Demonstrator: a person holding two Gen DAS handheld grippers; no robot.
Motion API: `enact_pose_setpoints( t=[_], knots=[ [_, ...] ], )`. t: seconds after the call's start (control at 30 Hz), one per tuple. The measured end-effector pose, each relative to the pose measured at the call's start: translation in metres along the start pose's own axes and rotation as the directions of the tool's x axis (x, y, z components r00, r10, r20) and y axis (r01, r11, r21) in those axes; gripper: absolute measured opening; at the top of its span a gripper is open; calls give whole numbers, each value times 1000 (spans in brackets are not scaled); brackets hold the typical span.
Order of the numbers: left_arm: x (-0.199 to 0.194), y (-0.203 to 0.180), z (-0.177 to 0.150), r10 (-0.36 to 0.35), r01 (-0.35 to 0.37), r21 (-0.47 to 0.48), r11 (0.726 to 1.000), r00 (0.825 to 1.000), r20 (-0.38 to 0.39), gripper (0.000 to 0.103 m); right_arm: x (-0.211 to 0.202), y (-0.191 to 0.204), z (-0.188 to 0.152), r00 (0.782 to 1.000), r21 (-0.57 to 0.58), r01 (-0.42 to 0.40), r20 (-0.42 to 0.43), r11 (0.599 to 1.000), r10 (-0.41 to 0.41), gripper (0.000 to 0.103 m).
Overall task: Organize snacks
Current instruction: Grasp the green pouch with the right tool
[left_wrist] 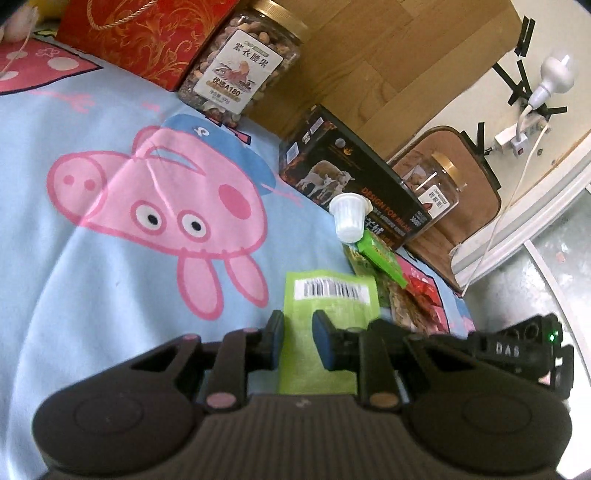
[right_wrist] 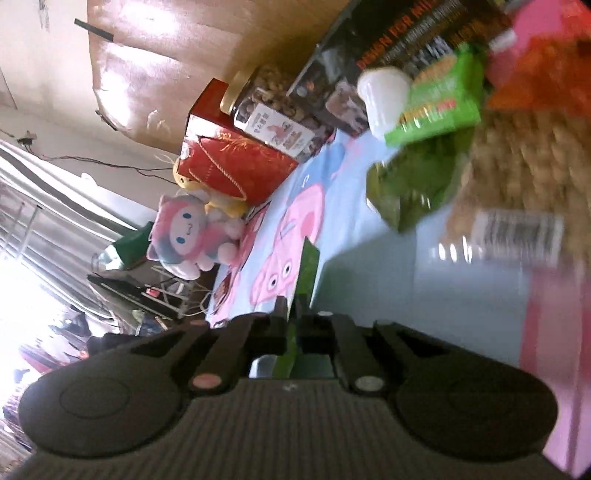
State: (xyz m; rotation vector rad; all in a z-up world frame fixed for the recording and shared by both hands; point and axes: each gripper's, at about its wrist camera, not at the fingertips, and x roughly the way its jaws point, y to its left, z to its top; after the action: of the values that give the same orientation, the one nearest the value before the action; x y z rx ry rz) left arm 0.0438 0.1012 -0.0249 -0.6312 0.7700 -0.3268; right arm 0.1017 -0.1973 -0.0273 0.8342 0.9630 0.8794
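Nearest in the left wrist view, the left gripper (left_wrist: 297, 341) has its two blue-padded fingers spread, with a flat green packet (left_wrist: 327, 325) bearing a barcode label between them. The pads stand clear of the packet's edges, so I read this gripper as open around the packet, not clamping it. In the right wrist view, bottom centre, the right gripper (right_wrist: 291, 317) has its fingers drawn close on a thin green packet (right_wrist: 306, 273) seen edge-on, which rises up past the fingertips; it looks pinched and held. This appears to be the same packet, so a hand-over or a two-handed placing seems to be the step in hand.

Just beyond, on the blue cartoon-pig sheet (left_wrist: 110, 258), a loose heap lies at right of centre in the left view: a white jelly cup (left_wrist: 347, 218), a bright green snack bar pack (left_wrist: 384, 258), a red-wrapped snack (left_wrist: 421, 291), and a clear bag of pale brown snacks, blurred, at right in the right view (right_wrist: 517, 166).

Farther back, along the upper edge, larger items already stand in a row: a black boxed product (left_wrist: 351, 177), a gold-lidded jar of cashews (left_wrist: 240, 70), a second jar (left_wrist: 432, 181) and a red gift box (left_wrist: 147, 33).

My judgement is that the big containers are arranged, while the small packets are still unsorted, so much of the job is left.
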Motion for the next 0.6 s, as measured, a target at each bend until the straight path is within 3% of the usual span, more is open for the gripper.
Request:
enact_pose_setpoints(
  t=[0.27,0.33,0.4,0.53,0.6],
  knots=[
    [-1,-4,-1,11,-11,23,1000,1000,2,22,7,2,-7,998,-3,58,10,998,-58,7],
    [-5,-4,-1,-17,17,21,1000,1000,-6,33,7,5,-7,998,-9,55,17,998,-55,6],
    [-12,-5,0,-31,31,29,999,999,9,51,4,10,-7,999,-30,42,26,999,-41,5],
    [-30,-9,2,-56,51,68,996,996,73,62,-6,20,-4,999,-66,-8,37,998,11,5],
    [-35,-9,4,-96,91,65,994,992,83,74,-12,25,-2,998,-68,-44,44,997,47,5]
  ],
)
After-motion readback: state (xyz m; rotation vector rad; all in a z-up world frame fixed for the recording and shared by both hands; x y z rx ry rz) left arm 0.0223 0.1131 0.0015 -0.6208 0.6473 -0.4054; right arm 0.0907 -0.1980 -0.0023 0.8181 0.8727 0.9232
